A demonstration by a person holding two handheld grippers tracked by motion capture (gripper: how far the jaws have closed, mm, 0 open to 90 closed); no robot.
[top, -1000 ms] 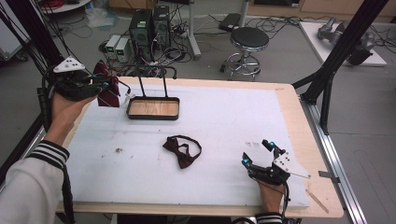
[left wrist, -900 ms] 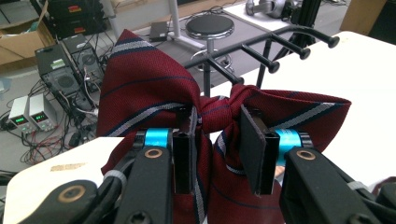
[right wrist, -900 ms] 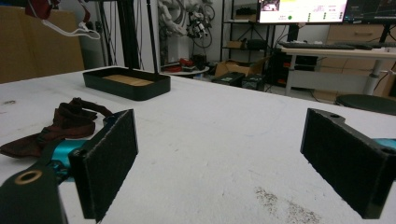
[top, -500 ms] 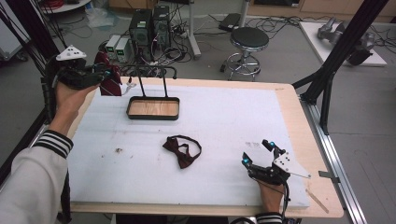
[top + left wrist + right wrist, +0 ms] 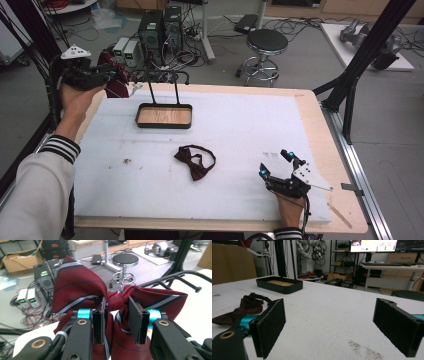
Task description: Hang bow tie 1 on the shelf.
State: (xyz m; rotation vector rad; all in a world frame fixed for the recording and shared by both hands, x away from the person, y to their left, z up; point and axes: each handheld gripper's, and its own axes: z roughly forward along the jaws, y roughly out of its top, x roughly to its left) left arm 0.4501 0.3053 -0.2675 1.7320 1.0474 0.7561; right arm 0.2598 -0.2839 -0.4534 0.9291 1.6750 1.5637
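1. A white table point(image 5: 310, 130) is lying wide and mostly bare between the two grippers, its wooden edge showing along the right side.
2. A black tray point(image 5: 164, 116) with a bare wooden floor is sitting near the far edge, just right of the left gripper's fingers.
3. A dark bow tie point(image 5: 195, 160) is lying flat, left of the right gripper point(image 5: 278, 163), whose jaws are standing wide apart around nothing.
4. The left gripper point(image 5: 116, 317) is clamping the knot of a striped red bow tie point(image 5: 82, 290), lifted over the table's far left corner.
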